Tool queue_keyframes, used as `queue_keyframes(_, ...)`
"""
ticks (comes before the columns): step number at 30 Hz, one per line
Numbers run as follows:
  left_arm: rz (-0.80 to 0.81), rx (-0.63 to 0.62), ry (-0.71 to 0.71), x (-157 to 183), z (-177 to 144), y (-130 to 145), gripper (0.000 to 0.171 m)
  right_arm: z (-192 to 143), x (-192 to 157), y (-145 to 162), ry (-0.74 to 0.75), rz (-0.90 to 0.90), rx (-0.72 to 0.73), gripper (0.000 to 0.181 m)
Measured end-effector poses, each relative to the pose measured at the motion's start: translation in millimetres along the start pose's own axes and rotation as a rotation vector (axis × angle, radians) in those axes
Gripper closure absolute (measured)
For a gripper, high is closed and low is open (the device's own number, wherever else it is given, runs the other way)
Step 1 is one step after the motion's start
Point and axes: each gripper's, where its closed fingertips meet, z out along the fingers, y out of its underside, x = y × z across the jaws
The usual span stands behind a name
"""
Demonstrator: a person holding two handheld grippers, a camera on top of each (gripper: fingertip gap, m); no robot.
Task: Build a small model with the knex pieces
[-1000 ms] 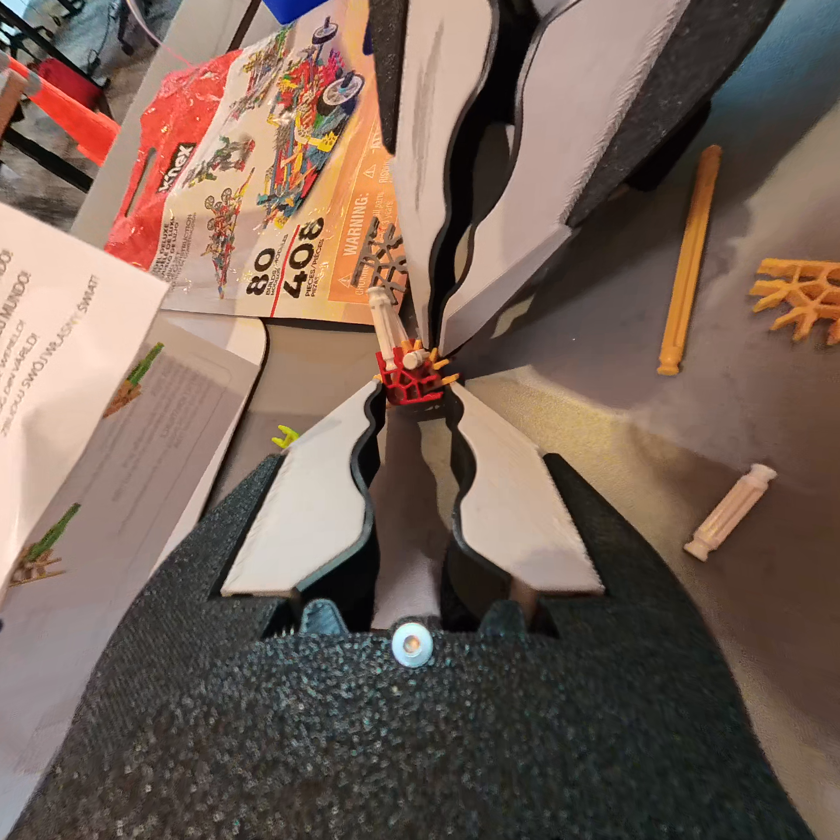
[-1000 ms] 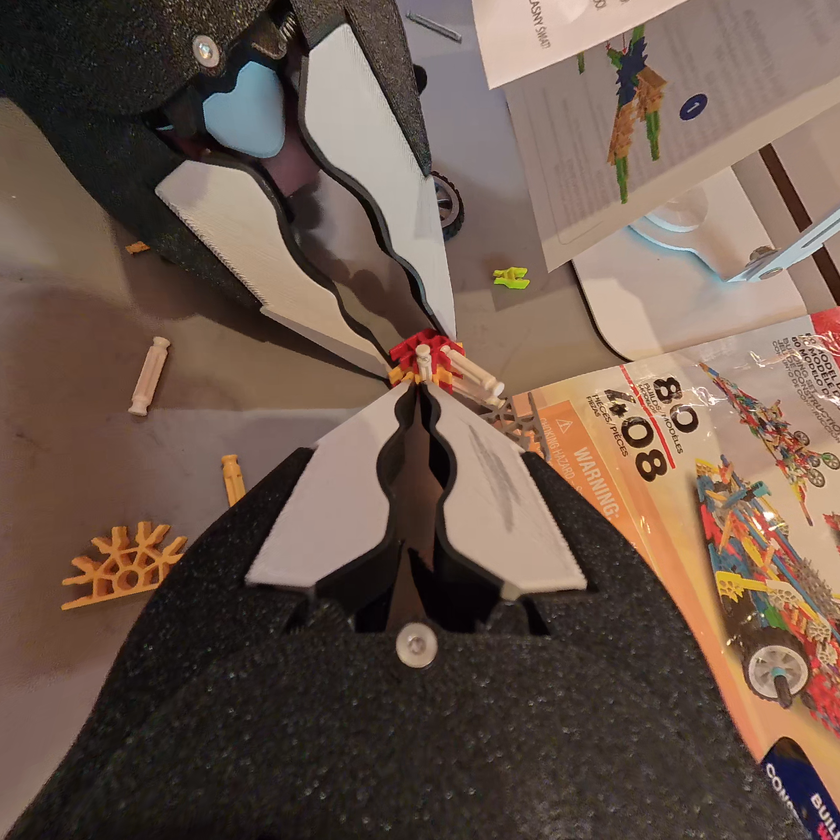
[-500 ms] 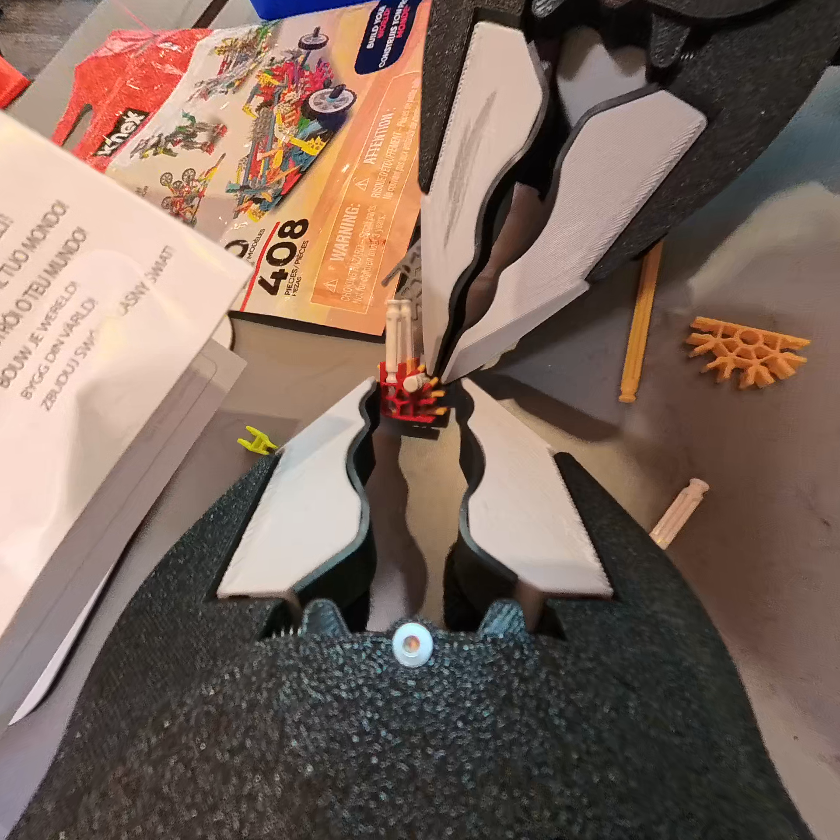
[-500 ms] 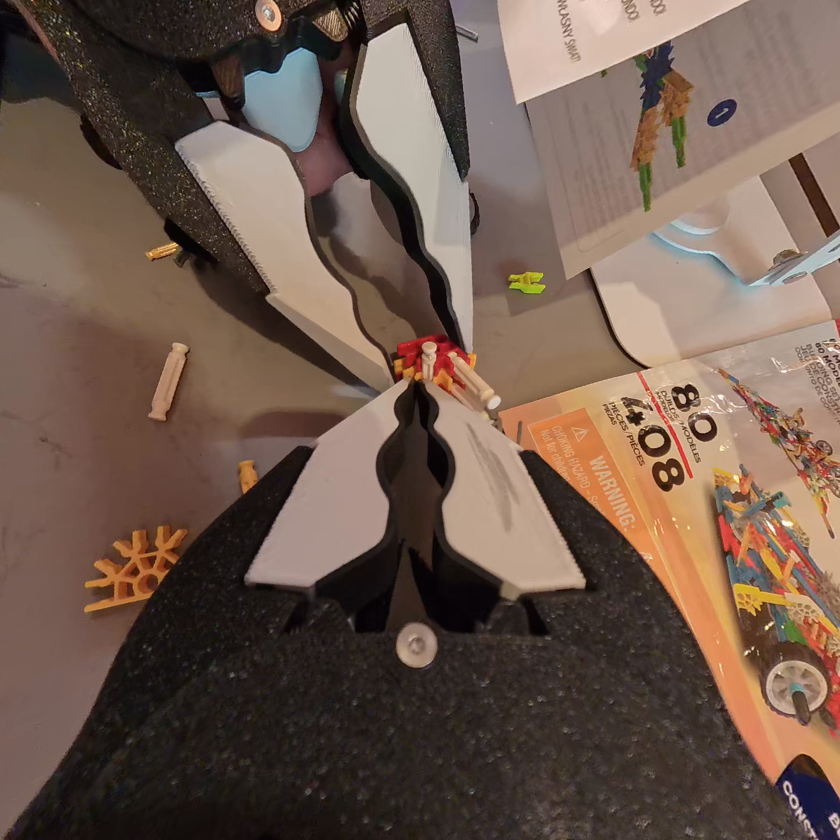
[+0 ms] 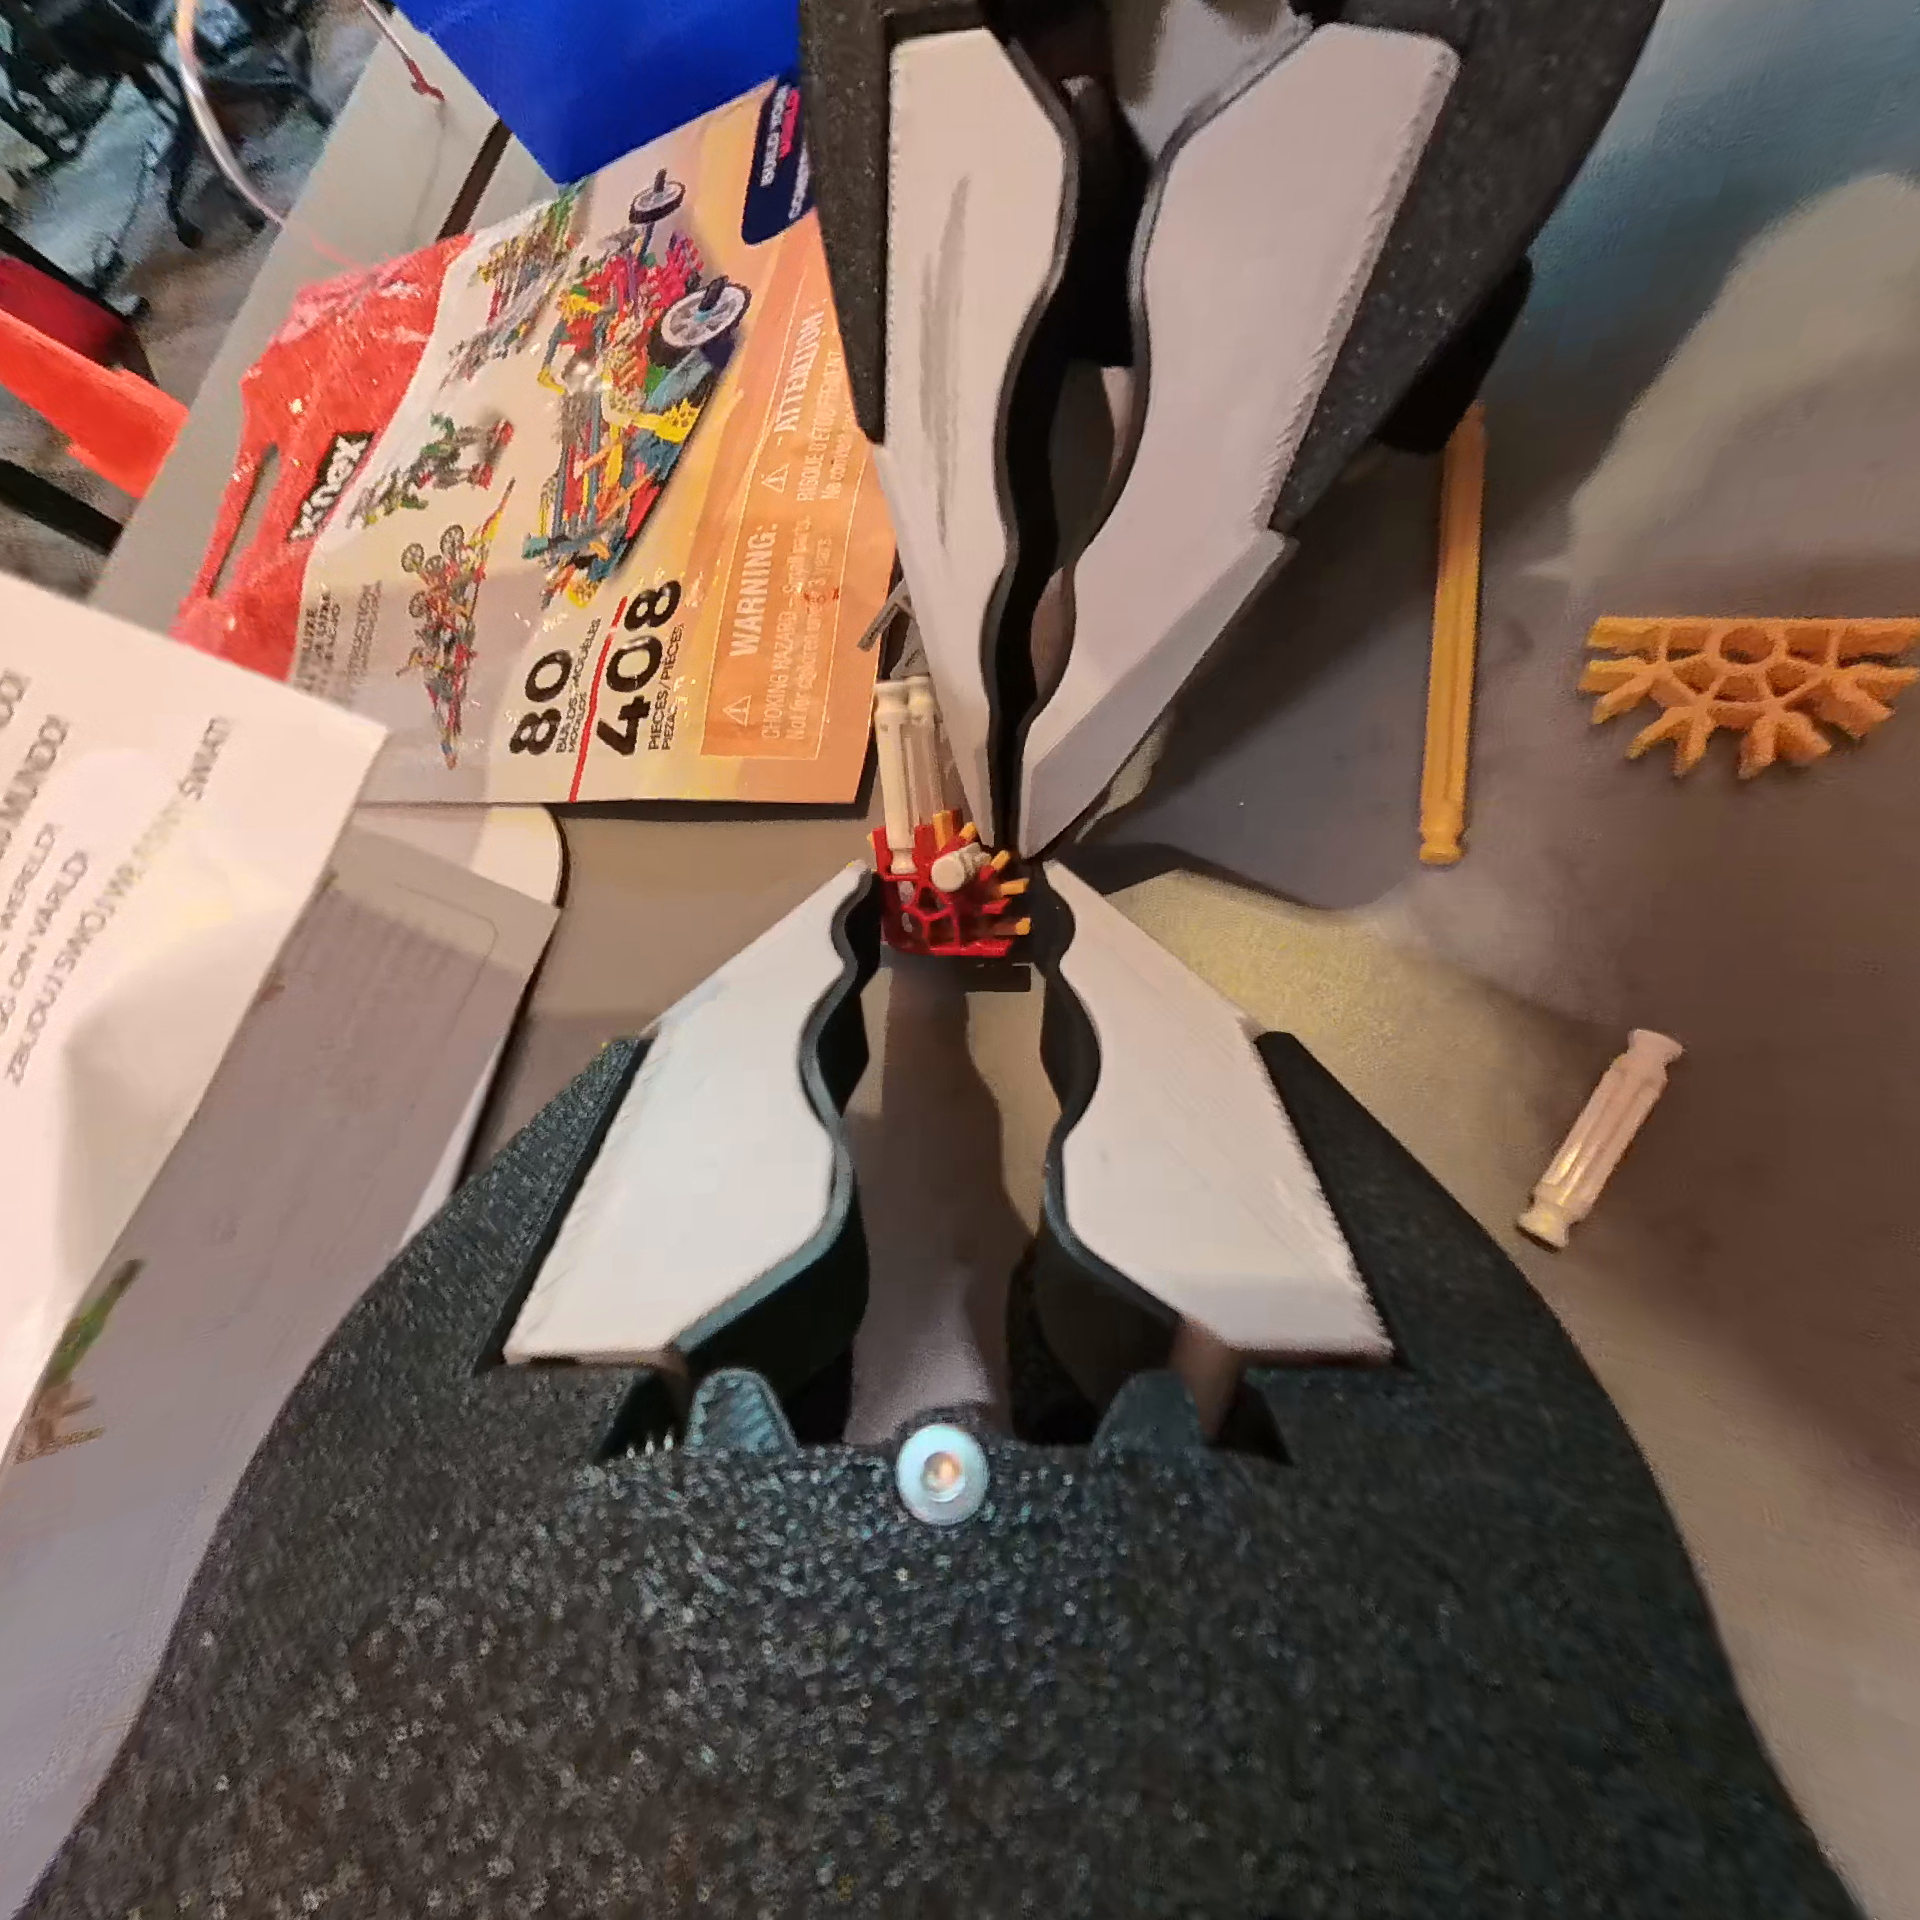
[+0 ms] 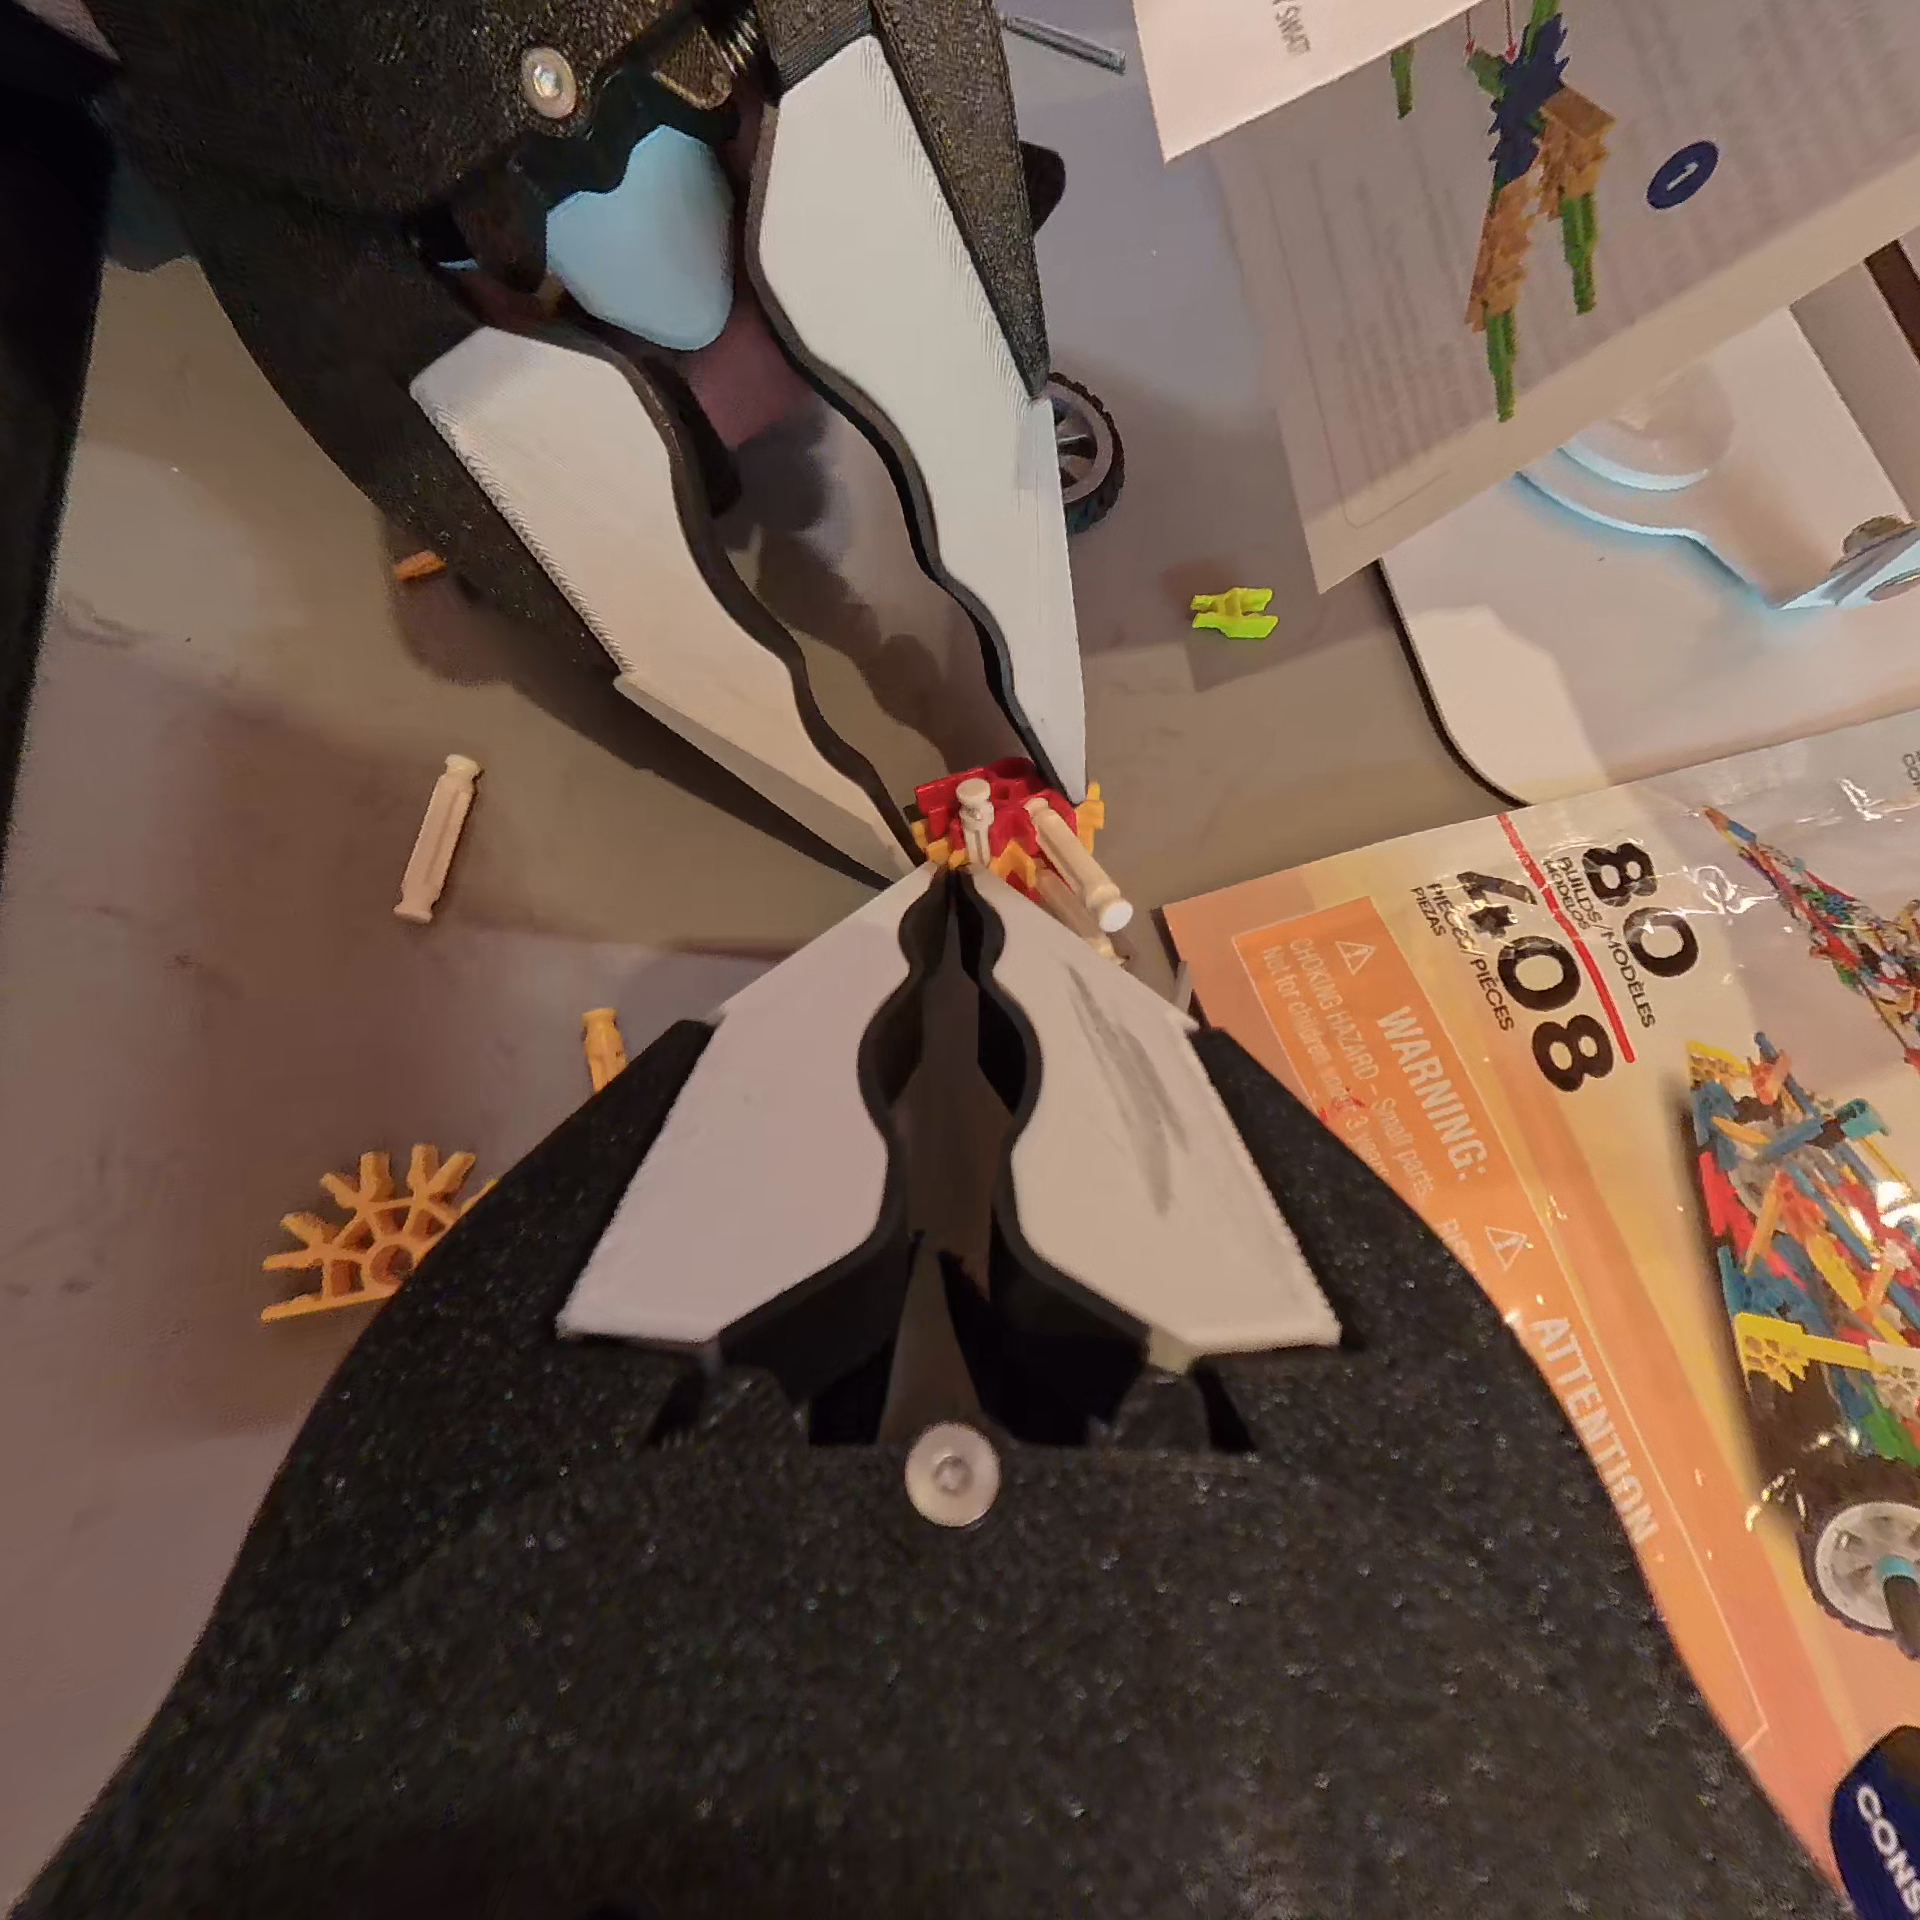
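A small assembly of a red connector (image 5: 940, 920), an orange connector (image 6: 1013, 857) and short white rods (image 5: 906, 727) hangs above the grey table between both grippers. My left gripper (image 5: 956, 904) grips the red connector from its two sides. My right gripper (image 6: 951, 883) comes from the opposite side, shut on the edge of the orange connector. In the left wrist view the right gripper (image 5: 1013, 852) reaches down from the top. In the right wrist view the left gripper (image 6: 997, 821) reaches in from the upper left.
On the table lie an orange snowflake connector (image 5: 1756, 686), a long yellow rod (image 5: 1455, 634), a short white rod (image 5: 1600, 1138), a small green piece (image 6: 1233, 611) and a toy wheel (image 6: 1086, 457). A printed parts bag (image 5: 582, 499) and paper booklets (image 5: 156, 935) lie on one side. My left and right fingertips are right by each other.
Both grippers keep their hold on the assembly. The joined pair has shifted slightly over the table, so the bag and booklets have moved in both views. The white rods have turned a little.
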Motion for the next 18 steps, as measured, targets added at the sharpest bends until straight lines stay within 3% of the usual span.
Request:
queue_keyframes(7,0.071,0.008,-0.024,2.6,3.2,-5.2,0.144,-7.0,-1.6,8.4,-0.007,-0.021,-0.050,0.175)
queue_keyframes(18,0.113,0.007,-0.014,6.4,6.0,-9.9,0.144,-43.7,3.7,7.9,0.066,-0.010,0.000,0.162)
